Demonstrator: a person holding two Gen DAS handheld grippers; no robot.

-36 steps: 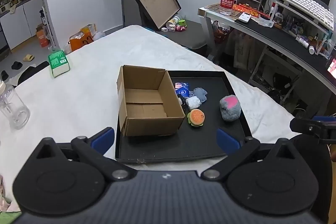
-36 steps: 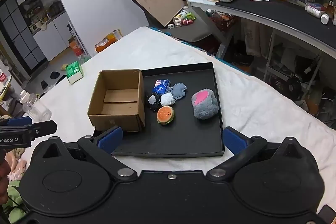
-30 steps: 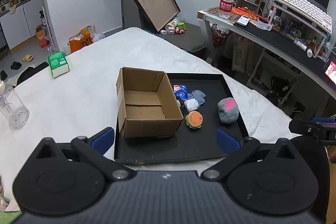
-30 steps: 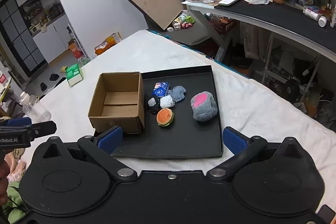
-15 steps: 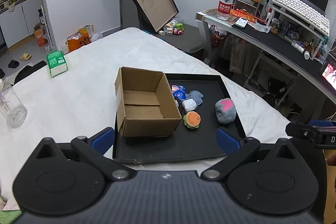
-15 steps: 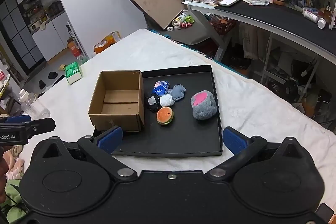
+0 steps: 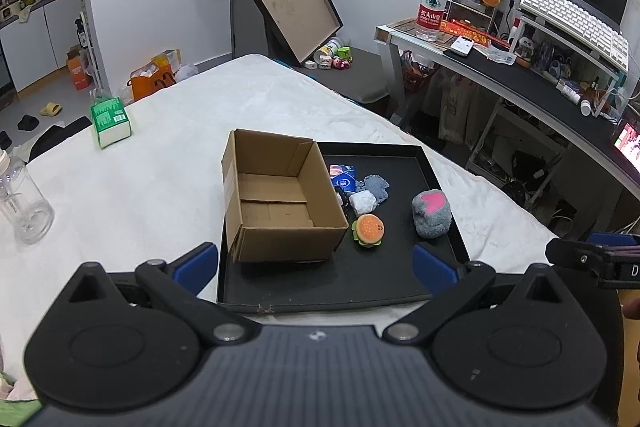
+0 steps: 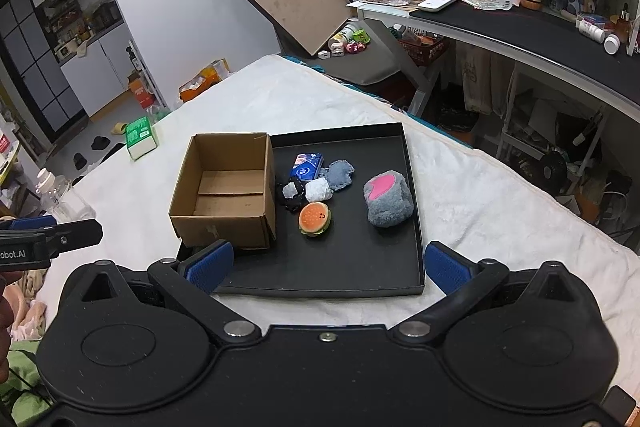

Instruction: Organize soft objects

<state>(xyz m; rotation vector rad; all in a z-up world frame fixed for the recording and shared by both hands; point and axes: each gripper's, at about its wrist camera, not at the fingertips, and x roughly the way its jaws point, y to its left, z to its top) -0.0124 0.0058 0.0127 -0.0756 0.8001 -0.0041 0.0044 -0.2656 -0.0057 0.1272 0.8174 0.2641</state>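
An open, empty cardboard box (image 7: 276, 199) (image 8: 228, 187) stands on the left part of a black tray (image 7: 384, 279) (image 8: 360, 267). Beside it on the tray lie a burger plush (image 7: 368, 231) (image 8: 315, 219), a grey plush with a pink patch (image 7: 431, 213) (image 8: 387, 197), a white lump (image 7: 363, 202) (image 8: 318, 189), a grey-blue plush (image 7: 377, 185) (image 8: 340, 173), a blue packet (image 7: 343, 179) (image 8: 308, 166) and a black piece (image 8: 291, 193). My left gripper (image 7: 314, 265) and right gripper (image 8: 326, 263) are open and empty, hovering at the tray's near edge.
The tray sits on a white cloth-covered surface (image 7: 160, 163). A green carton (image 7: 110, 123) and a clear bottle (image 7: 22, 199) stand at the left. A cluttered desk (image 7: 520, 67) with a water bottle (image 7: 432, 3) is at the right.
Both grippers have drawn back and risen slightly, so the tray and box look a little smaller. Nothing on the tray has moved.
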